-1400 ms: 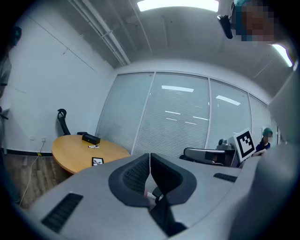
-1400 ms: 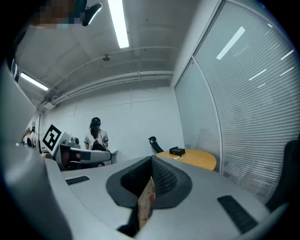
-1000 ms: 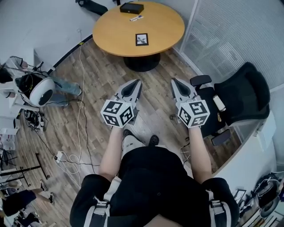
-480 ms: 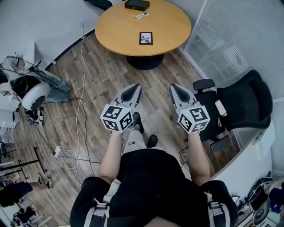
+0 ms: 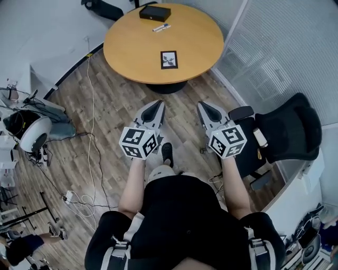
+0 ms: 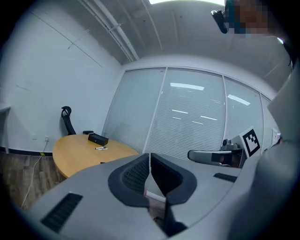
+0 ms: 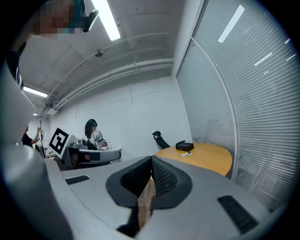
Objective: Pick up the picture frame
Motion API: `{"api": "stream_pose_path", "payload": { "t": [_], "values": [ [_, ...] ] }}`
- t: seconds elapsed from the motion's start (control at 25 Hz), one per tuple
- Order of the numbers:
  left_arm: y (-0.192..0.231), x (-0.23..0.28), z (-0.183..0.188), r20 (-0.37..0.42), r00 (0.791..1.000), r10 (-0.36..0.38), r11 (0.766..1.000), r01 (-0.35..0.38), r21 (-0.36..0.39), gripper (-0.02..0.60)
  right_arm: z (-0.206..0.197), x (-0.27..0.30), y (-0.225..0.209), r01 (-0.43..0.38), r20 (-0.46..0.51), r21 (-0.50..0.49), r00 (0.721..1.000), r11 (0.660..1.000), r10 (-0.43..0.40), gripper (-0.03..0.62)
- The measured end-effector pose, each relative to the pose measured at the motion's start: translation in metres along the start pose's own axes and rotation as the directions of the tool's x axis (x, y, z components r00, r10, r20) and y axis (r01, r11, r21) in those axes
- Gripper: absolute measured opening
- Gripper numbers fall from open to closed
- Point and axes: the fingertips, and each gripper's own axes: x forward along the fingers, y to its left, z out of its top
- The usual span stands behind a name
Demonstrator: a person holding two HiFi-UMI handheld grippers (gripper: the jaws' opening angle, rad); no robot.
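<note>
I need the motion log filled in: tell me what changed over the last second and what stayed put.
The person stepped toward the table, carrying the left gripper and right gripper forward, so the frame now lies nearer ahead. Nothing was grasped or released. Both grippers stay shut, empty and side by side. The frame, marker and black box lie unmoved on the table.

Quick count: one round wooden worktop (image 5: 132,52), and exactly three things on it: one picture frame (image 5: 169,59), one black box (image 5: 155,12) and one marker pen (image 5: 161,27). Two grippers, the left gripper (image 5: 157,104) and the right gripper (image 5: 203,105), with one marker cube each. Two black chairs: one office chair (image 5: 285,132) at the right, one far chair (image 5: 103,6) past the worktop.
</note>
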Motion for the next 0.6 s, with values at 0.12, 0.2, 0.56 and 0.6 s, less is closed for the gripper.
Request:
{"api": "stream_pose_path", "payload": {
  "t": [0.12, 0.2, 0.56, 0.6],
  "values": [
    [0.03, 0.027, 0.02, 0.006, 1.0, -0.016, 1.0, 0.016, 0.018, 0.031, 0.016, 0.038, -0.012, 0.019, 0.008, -0.013, 1.0, 1.0, -0.019, 0.017],
    [0.05, 0.042, 0.03, 0.007, 1.0, -0.026, 0.999, 0.026, 0.033, 0.031, 0.023, 0.062, -0.019, 0.031, 0.015, -0.014, 0.999, 0.999, -0.031, 0.017],
    [0.116, 0.096, 0.047, -0.023, 0.998, -0.062, 0.997, 0.063, 0.036, 0.031, 0.031, 0.138, -0.047, 0.078, -0.001, 0.0, 0.997, 0.997, -0.078, 0.017],
    [0.121, 0.101, 0.046, -0.027, 0.998, -0.061, 0.998, 0.062, 0.032, 0.031, 0.03, 0.144, -0.051, 0.078, -0.006, 0.004, 0.997, 0.997, -0.078, 0.017]
  ]
}}
